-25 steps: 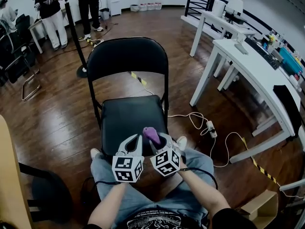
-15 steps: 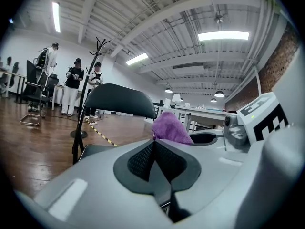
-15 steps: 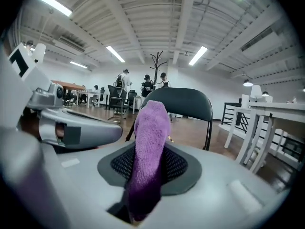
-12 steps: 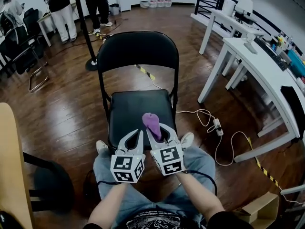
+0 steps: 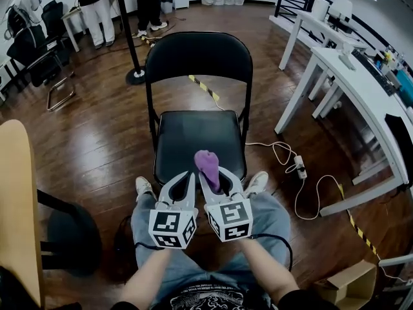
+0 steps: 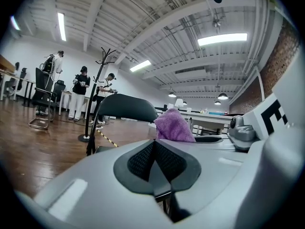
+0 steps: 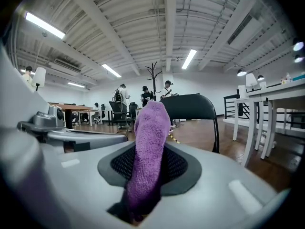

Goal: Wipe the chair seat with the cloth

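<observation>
A black folding chair faces me, with its padded seat (image 5: pixel 193 137) bare and its backrest (image 5: pixel 199 55) upright behind. Both grippers hover side by side over the seat's front edge, above my knees. My right gripper (image 5: pixel 218 176) is shut on a purple cloth (image 5: pixel 208 161), which sticks up past the fingertips over the seat. In the right gripper view the cloth (image 7: pixel 150 142) runs up between the jaws of that gripper (image 7: pixel 151 163). My left gripper (image 5: pixel 185 178) is shut with nothing in it; its pads meet in the left gripper view (image 6: pixel 155 149), where the cloth (image 6: pixel 174 126) shows to the right.
White desks (image 5: pixel 361 89) stand to the right. A cable with a power strip (image 5: pixel 300 166) lies on the wooden floor beside the chair. A coat stand base (image 5: pixel 135 76) and people (image 5: pixel 97 5) are behind. A wooden tabletop (image 5: pixel 16 192) and a black stool (image 5: pixel 71 237) are at my left.
The head view has shifted, so the chair now sits further right and nearer. Both grippers stay together at the seat's front edge, with the cloth still held in the right one.
</observation>
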Motion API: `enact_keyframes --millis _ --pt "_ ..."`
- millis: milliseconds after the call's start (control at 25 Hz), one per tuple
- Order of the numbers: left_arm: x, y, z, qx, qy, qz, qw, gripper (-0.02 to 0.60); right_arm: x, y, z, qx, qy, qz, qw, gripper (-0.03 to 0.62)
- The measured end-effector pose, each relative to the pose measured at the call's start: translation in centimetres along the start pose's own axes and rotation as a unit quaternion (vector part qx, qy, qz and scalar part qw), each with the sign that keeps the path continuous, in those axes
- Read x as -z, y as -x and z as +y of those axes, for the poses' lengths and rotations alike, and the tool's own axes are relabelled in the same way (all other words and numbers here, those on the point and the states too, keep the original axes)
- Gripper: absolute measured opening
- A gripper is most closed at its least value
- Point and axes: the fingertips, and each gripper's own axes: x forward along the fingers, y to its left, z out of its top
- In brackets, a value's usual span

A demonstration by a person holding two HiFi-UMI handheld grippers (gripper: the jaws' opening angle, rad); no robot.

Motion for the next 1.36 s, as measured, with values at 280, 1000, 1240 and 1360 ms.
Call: enact_keyframes --millis 280,1000,1240,1360 --pt "0.0 2.5 -1.8 0.003 0.001 -0.01 0.9999 0.005 -0.1 3.2 1.5 0.003 -0.021 -0.013 1.0 0.109" --pt "0.7 7.0 -6.3 0.016 -0.001 -0.017 0.9997 0.005 0.4 9.8 2.4 0.033 -0.035 -0.041 0.998 0.107" --pt "1.1 8.2 -6.5 0.018 -0.003 -0.016 0.9997 0.005 0.8 10.7 2.5 0.04 -0.049 -0.046 0.997 0.107" --pt "1.2 8.8 -6.6 0.02 -0.002 -0.015 0.9997 0.005 1.0 11.2 2.9 0.042 -0.05 -0.049 0.997 0.107"
